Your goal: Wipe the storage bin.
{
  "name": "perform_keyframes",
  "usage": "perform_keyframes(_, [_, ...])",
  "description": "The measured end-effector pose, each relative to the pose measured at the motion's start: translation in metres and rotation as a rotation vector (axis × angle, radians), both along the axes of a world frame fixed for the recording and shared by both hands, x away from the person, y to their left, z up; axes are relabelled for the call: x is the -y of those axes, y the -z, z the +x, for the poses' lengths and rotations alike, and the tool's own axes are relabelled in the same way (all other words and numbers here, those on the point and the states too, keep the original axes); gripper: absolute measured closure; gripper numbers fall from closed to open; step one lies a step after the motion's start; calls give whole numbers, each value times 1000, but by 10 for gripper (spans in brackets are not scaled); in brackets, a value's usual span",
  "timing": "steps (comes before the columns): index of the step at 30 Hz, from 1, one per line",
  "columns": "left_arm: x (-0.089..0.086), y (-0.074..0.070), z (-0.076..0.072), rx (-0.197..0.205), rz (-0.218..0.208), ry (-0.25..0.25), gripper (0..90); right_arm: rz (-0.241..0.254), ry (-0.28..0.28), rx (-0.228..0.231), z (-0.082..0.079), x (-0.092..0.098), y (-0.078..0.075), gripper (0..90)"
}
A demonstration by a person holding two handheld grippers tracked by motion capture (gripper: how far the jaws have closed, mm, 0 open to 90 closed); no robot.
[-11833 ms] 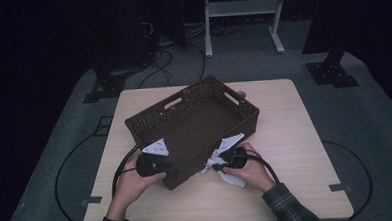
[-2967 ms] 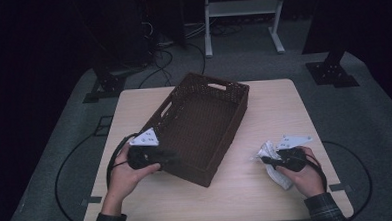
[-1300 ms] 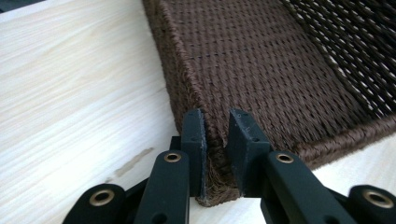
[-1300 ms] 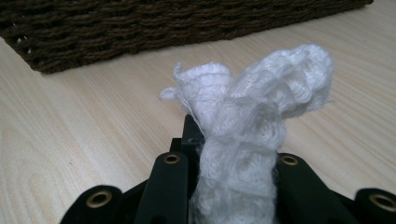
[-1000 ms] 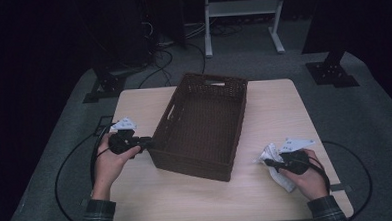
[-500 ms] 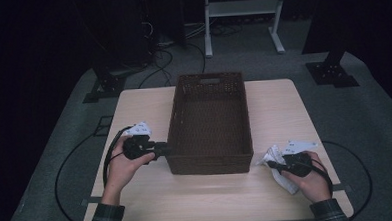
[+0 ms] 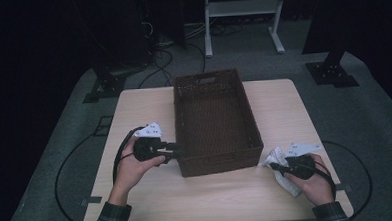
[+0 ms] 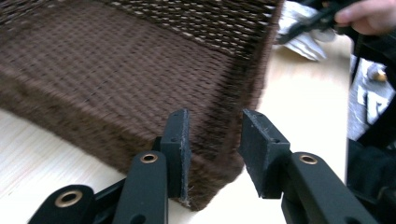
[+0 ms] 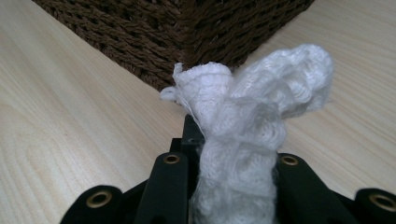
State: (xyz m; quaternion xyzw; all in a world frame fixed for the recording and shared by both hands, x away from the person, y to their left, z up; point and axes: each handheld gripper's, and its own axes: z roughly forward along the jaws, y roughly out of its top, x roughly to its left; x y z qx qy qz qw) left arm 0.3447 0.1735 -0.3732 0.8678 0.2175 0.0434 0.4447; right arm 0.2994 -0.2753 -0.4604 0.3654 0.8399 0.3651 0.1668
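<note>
The left gripper (image 8: 212,154) has just been opening, its jaws astride the wicker basket's (image 7: 214,119) near corner, apparently after squaring it; the right gripper (image 9: 229,163) clenches a white cloth (image 9: 252,130) beside the basket, seemingly for dropping in.

Dim high view, dark surroundings, brighter slightly blurred gripper views

A dark brown woven basket (image 7: 214,119) sits on the pale wood-grain surface (image 7: 153,202), beside a white knitted cloth (image 9: 243,140).
</note>
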Motion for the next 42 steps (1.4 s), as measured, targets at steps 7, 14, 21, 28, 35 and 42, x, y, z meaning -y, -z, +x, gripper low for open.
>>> perform_keyframes(7, [14,8,0,-1,71,59,669,1,7,4,-3,2,-1,748])
perform_keyframes(14, [21,13,-1,-16,89,95,787,-2,11,2,-4,3,0,747])
perform_keyframes(21, [43,17,-4,-26,58,124,799,-9,11,5,-6,3,-2,748])
perform_keyframes(28, [70,20,-6,-30,43,141,803,-5,16,5,-5,6,-4,748])
perform_keyframes(35, [89,21,-6,-25,42,135,791,0,15,-3,-4,9,-4,748])
perform_keyframes(42, [88,23,-8,-25,32,126,790,24,23,1,-1,12,-7,748])
